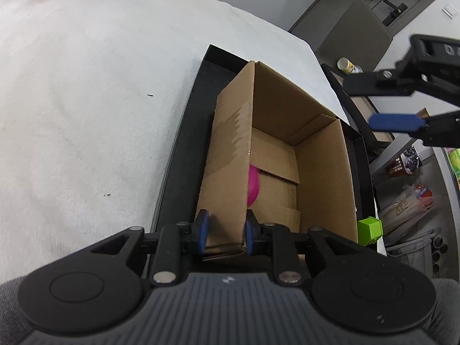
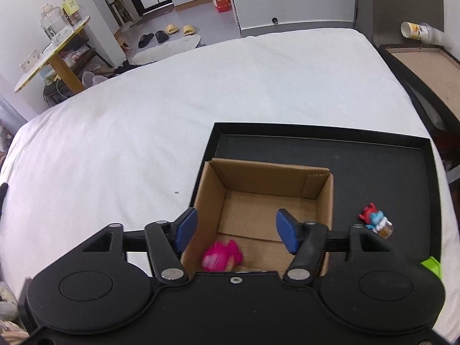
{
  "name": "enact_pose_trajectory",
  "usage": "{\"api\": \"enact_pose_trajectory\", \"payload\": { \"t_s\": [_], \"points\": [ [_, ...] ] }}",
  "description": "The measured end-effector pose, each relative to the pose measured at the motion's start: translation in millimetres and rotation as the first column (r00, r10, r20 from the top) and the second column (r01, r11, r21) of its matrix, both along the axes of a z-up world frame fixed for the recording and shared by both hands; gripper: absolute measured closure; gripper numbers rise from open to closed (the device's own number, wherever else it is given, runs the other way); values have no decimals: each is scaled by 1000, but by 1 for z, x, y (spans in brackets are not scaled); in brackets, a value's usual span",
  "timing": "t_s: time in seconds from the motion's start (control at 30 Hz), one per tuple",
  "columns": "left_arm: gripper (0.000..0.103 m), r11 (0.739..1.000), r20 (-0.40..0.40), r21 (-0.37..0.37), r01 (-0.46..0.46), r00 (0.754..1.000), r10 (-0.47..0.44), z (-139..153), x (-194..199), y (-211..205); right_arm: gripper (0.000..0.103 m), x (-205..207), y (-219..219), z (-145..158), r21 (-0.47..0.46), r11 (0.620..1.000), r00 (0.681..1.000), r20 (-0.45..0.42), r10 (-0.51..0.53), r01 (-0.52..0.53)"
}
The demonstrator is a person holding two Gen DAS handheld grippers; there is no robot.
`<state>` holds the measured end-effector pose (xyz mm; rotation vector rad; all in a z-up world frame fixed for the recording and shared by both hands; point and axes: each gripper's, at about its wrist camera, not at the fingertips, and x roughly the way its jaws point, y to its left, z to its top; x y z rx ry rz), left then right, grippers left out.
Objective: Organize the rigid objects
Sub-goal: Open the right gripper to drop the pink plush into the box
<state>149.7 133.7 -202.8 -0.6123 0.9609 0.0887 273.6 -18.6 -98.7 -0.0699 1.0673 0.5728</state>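
Observation:
An open cardboard box (image 1: 287, 155) stands in a black tray (image 1: 184, 155) on a white-covered bed. My left gripper (image 1: 225, 231) is shut on the box's near left wall. A pink toy (image 1: 253, 184) lies inside the box; it also shows, blurred, in the right wrist view (image 2: 221, 256). My right gripper (image 2: 235, 231) is open and empty above the box (image 2: 267, 201), and shows in the left wrist view (image 1: 402, 106) at the right. A small red and blue figure (image 2: 375, 220) and a green block (image 2: 431, 264) lie in the tray (image 2: 373, 166) right of the box.
The green block (image 1: 370, 230) sits at the tray's near right corner. A chair with a paper cup (image 2: 419, 31) stands beyond the bed's right edge. A side table with jars (image 2: 54, 26) and slippers are on the floor at far left.

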Motion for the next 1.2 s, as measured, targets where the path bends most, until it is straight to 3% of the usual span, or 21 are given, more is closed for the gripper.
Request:
{"api": "enact_pose_trajectory", "payload": {
  "t_s": [0.3, 0.7, 1.2],
  "points": [
    [80, 1000, -8, 0, -5, 1000, 5, -1, 1, -1, 34, -11, -29, 4, -22, 1000, 1000, 13, -1, 2],
    [80, 1000, -19, 8, -13, 1000, 13, -1, 2, -2, 34, -10, -79, 3, -27, 997, 997, -40, -68, 67],
    [80, 1000, -30, 12, -23, 999, 24, -2, 3, -3, 23, -5, -127, -29, -86, 988, 982, -131, -136, 126]
  ]
}}
